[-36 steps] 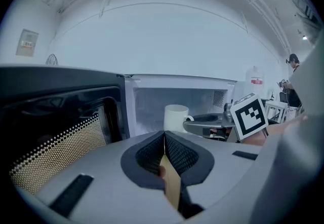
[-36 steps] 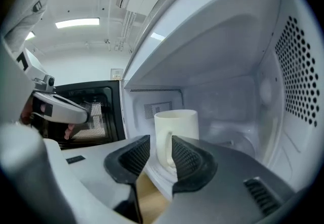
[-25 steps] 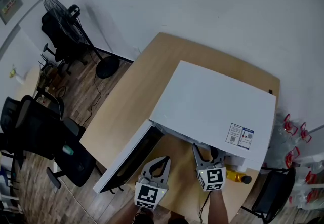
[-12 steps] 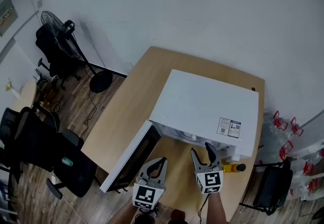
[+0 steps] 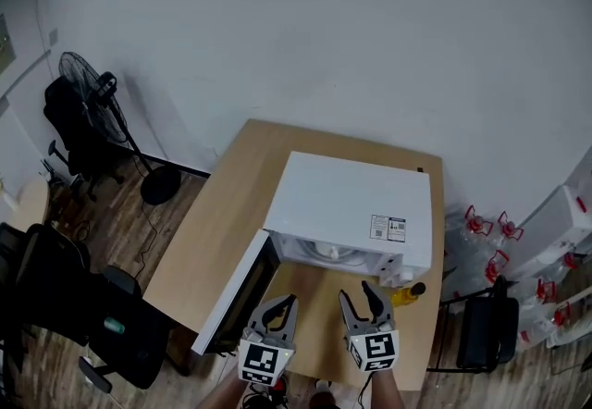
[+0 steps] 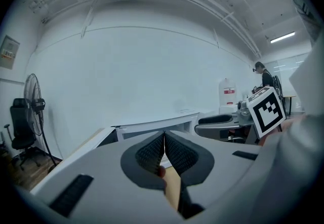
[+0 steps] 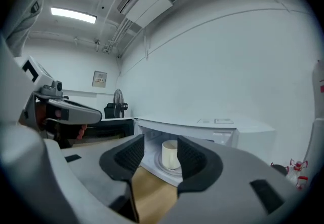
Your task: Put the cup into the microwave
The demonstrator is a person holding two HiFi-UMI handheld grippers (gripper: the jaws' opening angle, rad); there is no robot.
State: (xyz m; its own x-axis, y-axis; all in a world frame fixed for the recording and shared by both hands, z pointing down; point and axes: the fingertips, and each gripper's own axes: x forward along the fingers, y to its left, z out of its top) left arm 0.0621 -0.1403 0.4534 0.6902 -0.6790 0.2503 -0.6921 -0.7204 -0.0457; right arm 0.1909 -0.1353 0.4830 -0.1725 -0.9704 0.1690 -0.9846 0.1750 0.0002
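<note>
The white microwave [image 5: 351, 208] stands on the wooden table [image 5: 231, 204] with its door [image 5: 236, 291] swung open to the left. A cream cup [image 7: 170, 154] stands upright on the turntable inside. In front of the opening my right gripper [image 5: 360, 298] is open and apart from the cup; its jaws have just been closing a little with nothing between them. To its left, near the door's edge, my left gripper [image 5: 280, 305] is shut and empty, its pads [image 6: 152, 154] meeting. The head view hides the cup under the microwave's top.
A yellow bottle [image 5: 404, 292] lies on the table by the microwave's right front corner. On the floor are a standing fan [image 5: 88, 97] and black office chairs [image 5: 55, 296] at left, water jugs [image 5: 481, 231] and a black chair [image 5: 486, 333] at right.
Both grippers have drawn back from the microwave's opening toward the table's near edge and risen. The head view has pulled back, showing more of the wall and floor.
</note>
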